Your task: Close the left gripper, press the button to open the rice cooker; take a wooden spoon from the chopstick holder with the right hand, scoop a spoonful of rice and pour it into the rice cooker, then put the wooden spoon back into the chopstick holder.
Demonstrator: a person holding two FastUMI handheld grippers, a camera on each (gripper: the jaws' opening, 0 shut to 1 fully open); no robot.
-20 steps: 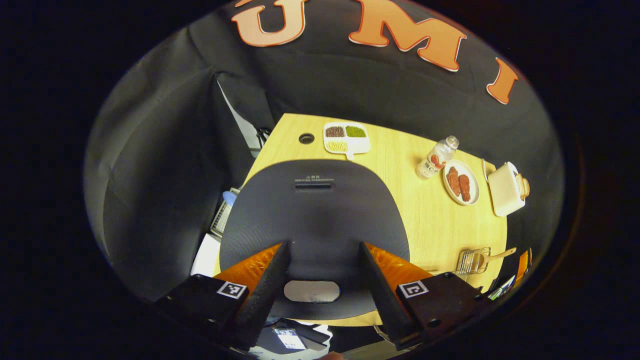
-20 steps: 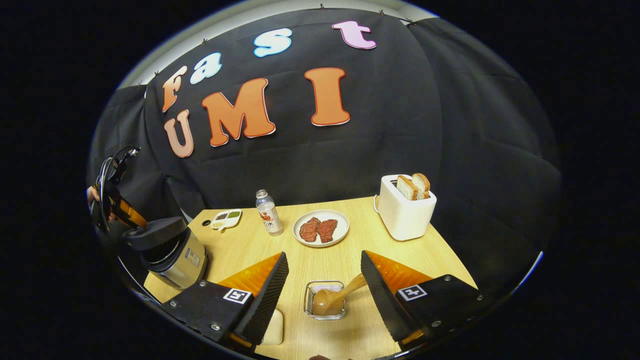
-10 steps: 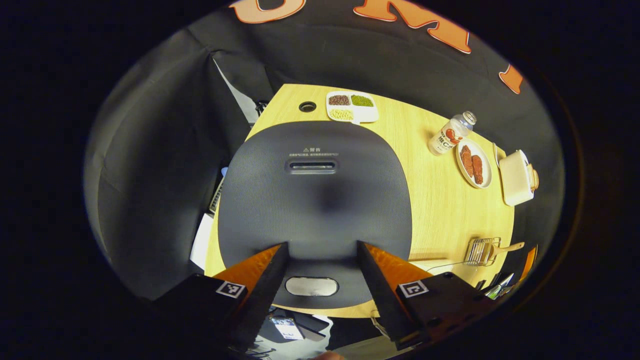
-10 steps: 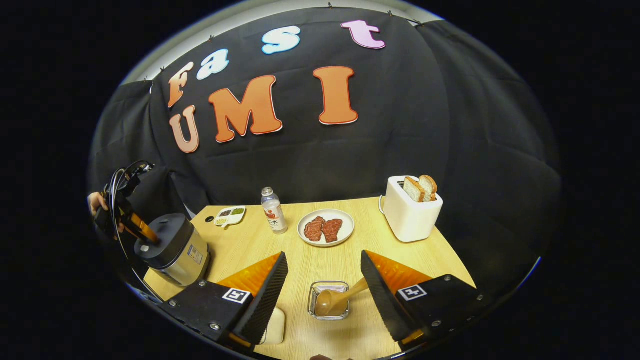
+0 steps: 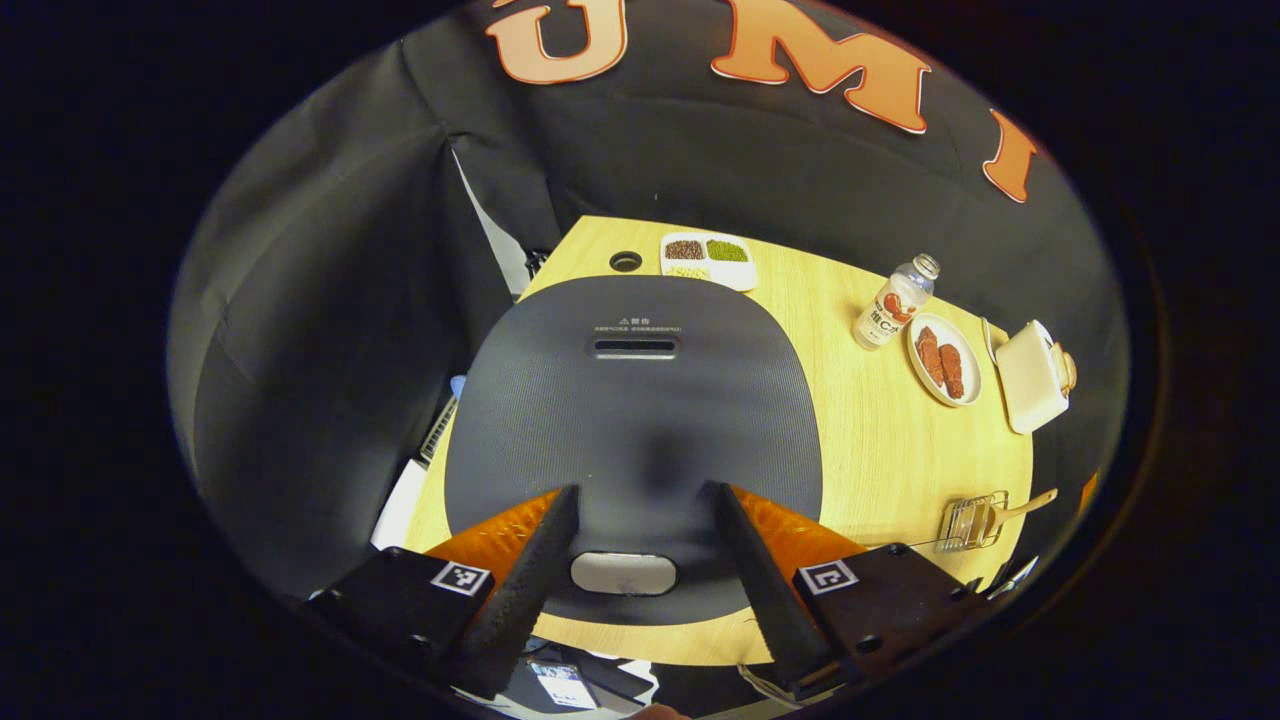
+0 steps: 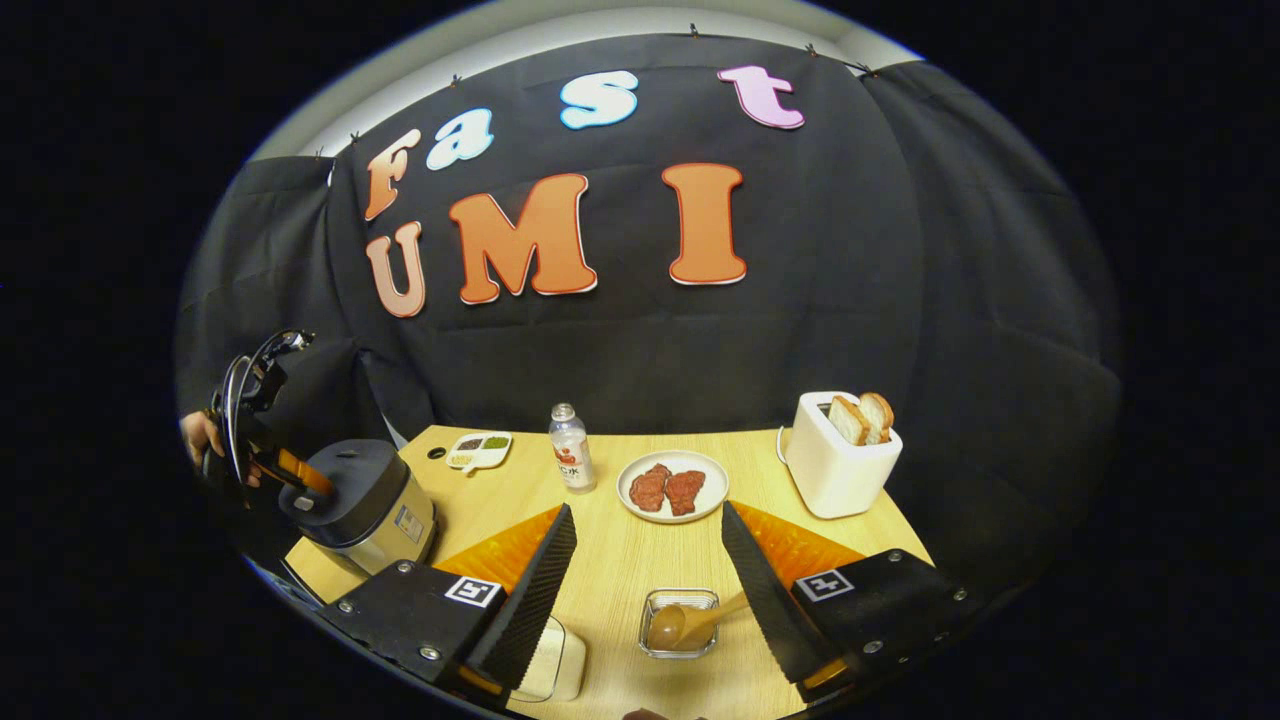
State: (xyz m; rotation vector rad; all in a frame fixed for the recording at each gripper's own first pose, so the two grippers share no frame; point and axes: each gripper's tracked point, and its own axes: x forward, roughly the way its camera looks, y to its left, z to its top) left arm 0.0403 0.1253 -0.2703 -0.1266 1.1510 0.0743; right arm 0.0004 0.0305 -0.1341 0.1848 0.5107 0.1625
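The rice cooker point(image 5: 635, 440) sits closed at the table's left end. Over it hovers the left gripper point(image 5: 637, 560), risen slightly since a moment ago, jaws still wide, empty — the button point(image 5: 623, 573) likely unpressed. The right gripper point(image 6: 647, 585), wide open and empty, has backed slightly from the wooden spoon point(image 6: 690, 625) in its chopstick holder point(image 6: 679, 625).

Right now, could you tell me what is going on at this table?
A person holds the left gripper open above the rice cooker, its fingers either side of the lid button; the lid is still shut. The right gripper, also open and holding nothing, hangs over the table above the wooden spoon, which lies in the chopstick holder. No rice has been scooped yet.
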